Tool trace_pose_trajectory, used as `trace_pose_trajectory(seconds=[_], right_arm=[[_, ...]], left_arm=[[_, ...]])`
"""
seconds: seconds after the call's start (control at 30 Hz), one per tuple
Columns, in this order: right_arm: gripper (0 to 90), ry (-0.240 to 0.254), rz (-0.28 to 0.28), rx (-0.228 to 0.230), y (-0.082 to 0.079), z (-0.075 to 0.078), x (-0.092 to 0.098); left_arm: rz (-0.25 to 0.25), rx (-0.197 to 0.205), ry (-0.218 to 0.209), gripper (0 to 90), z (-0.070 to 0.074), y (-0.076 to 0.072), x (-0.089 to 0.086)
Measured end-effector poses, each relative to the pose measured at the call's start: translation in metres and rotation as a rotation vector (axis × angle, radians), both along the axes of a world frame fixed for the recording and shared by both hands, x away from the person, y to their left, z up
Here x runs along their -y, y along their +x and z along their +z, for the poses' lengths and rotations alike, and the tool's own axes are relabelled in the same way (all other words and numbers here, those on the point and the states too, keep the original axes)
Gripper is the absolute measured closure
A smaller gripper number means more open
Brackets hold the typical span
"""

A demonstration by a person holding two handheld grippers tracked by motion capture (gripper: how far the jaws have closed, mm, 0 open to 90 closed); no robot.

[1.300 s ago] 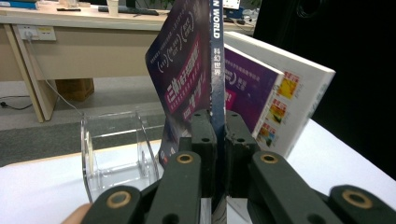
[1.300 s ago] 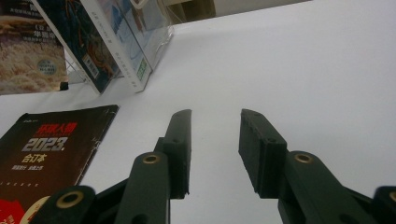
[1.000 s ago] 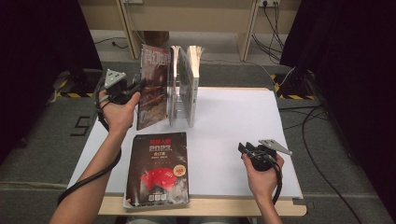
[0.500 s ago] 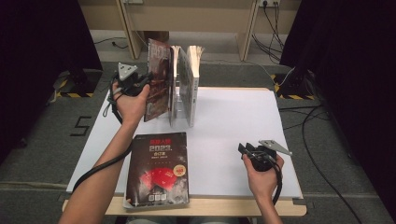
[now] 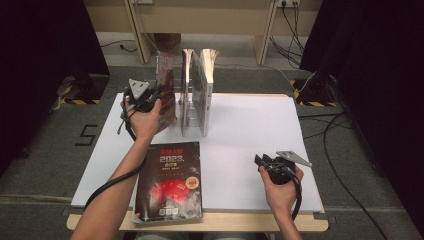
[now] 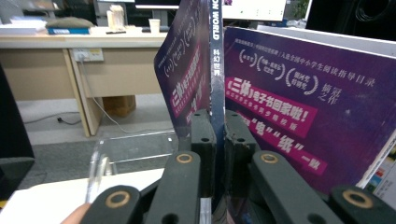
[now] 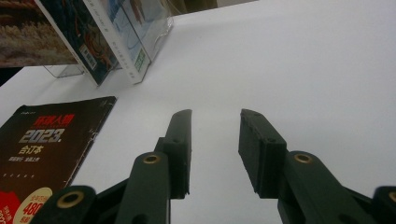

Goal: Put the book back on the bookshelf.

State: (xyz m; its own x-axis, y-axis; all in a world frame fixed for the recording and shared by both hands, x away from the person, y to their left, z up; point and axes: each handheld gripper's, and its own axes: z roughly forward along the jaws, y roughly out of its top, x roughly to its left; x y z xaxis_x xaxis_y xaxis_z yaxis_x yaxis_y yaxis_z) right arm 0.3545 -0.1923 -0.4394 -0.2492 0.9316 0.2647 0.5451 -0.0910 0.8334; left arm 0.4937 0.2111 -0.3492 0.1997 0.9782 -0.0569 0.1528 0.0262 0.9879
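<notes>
My left gripper [image 5: 150,97] is shut on the edge of a purple magazine [image 5: 166,90], which stands upright just left of a clear stand [image 5: 184,117] with other magazines in it. In the left gripper view the jaws of my left gripper [image 6: 217,116] pinch the purple magazine [image 6: 215,56] at its spine, its cover [image 6: 303,102] spreading to the right. A black and red magazine [image 5: 170,182] lies flat at the table's front. My right gripper [image 5: 261,161] rests at the front right; in its own view this right gripper [image 7: 215,116] is open, nothing between the jaws.
The white table [image 5: 250,130] has bare room between the stand and my right hand. In the right gripper view the flat magazine [image 7: 42,140] lies at the left and the stand's magazines [image 7: 116,42] lean at the far left. Desks and cables lie beyond.
My left hand has carried the purple magazine to the right and lower, turning it from leaning to upright beside the stand. The right hand has not moved.
</notes>
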Motion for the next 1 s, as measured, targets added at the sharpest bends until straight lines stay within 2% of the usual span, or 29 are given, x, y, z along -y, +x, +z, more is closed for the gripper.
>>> trace_pose_trajectory(seconds=[0.1, 0.2, 0.3, 0.57, 0.8, 1.0], right_arm=[[65.4, 0.004, 0.003, -0.006, 0.000, 0.000, -0.002], [65.3, 0.000, 0.007, -0.004, -0.001, 0.001, -0.003], [65.3, -0.001, 0.007, -0.006, 0.000, 0.000, -0.004], [65.1, 0.001, 0.011, -0.014, -0.001, -0.001, -0.007], [64.8, -0.003, 0.013, -0.015, -0.001, 0.000, -0.007], [64.4, -0.001, 0.020, -0.021, -0.001, -0.001, -0.009]], left_arm=[[-0.007, 0.007, 0.007, 84.2, -0.004, -0.006, -0.005], [-0.015, 0.007, -0.011, 84.0, -0.009, -0.016, -0.012], [-0.030, -0.001, -0.008, 83.9, -0.014, -0.027, -0.017], [-0.078, -0.047, 0.041, 83.8, -0.025, -0.057, -0.025], [-0.095, -0.100, -0.002, 81.9, -0.041, -0.077, -0.033], [-0.106, -0.111, -0.049, 77.7, -0.050, -0.077, -0.041]])
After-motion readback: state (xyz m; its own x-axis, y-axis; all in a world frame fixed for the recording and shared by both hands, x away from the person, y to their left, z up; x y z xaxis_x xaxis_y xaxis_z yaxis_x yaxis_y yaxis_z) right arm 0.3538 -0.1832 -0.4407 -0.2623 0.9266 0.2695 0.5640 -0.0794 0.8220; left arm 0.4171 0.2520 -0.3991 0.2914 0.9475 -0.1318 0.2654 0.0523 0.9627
